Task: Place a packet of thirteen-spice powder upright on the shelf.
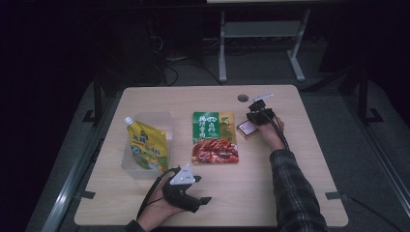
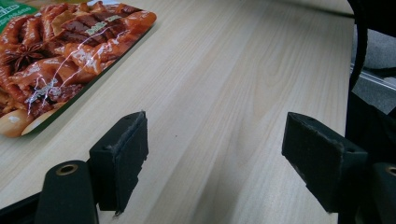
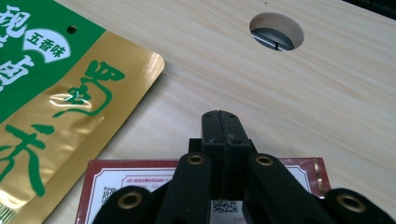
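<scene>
My right gripper (image 1: pixel 252 117) is shut with nothing between its jaws. In the right gripper view its closed tips (image 3: pixel 221 122) hover just over the far edge of a small red-bordered white packet (image 3: pixel 299 173), which lies right of centre on the table (image 1: pixel 245 128). A green and gold food packet (image 1: pixel 214 137) with red meat printed on it lies flat at the table's middle (image 3: pixel 56 107). My left gripper (image 1: pixel 203 190) rests near the front edge, pointing right. Its jaws stand open over bare wood (image 2: pixel 215 154), with the food packet's corner (image 2: pixel 60 51) ahead to the left.
A yellow spouted pouch (image 1: pixel 147 144) leans in a clear plastic container (image 1: pixel 126 164) at the left. A round cable hole (image 1: pixel 242 98) is in the tabletop near the far edge, ahead of the right gripper (image 3: pixel 276 31). A plaid sleeve (image 1: pixel 292 188) crosses the right front.
</scene>
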